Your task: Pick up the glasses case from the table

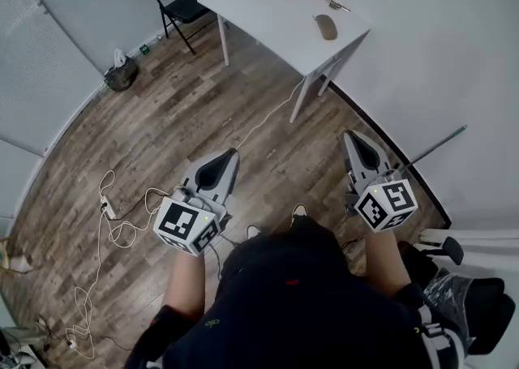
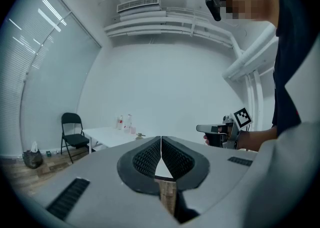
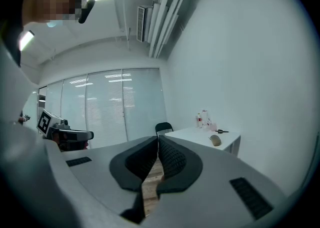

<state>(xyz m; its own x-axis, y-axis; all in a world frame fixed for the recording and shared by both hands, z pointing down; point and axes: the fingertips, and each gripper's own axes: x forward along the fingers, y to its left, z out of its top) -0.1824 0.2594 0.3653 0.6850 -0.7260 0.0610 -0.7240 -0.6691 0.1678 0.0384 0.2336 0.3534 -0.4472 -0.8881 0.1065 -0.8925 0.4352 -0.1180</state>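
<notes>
Our left gripper (image 1: 232,153) and right gripper (image 1: 349,137) both have fingers pressed together on nothing, and the glasses case (image 1: 325,27) near the right corner of the counter (image 1: 268,2) looks light, stiff and slick, so we'd pinch across its narrow middle.

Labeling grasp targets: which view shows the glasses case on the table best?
Head view: the glasses case lies fully visible from above on the white table. The right gripper view shows it small and side-on. The left gripper view shows the table far off; the case can't be made out there.
</notes>
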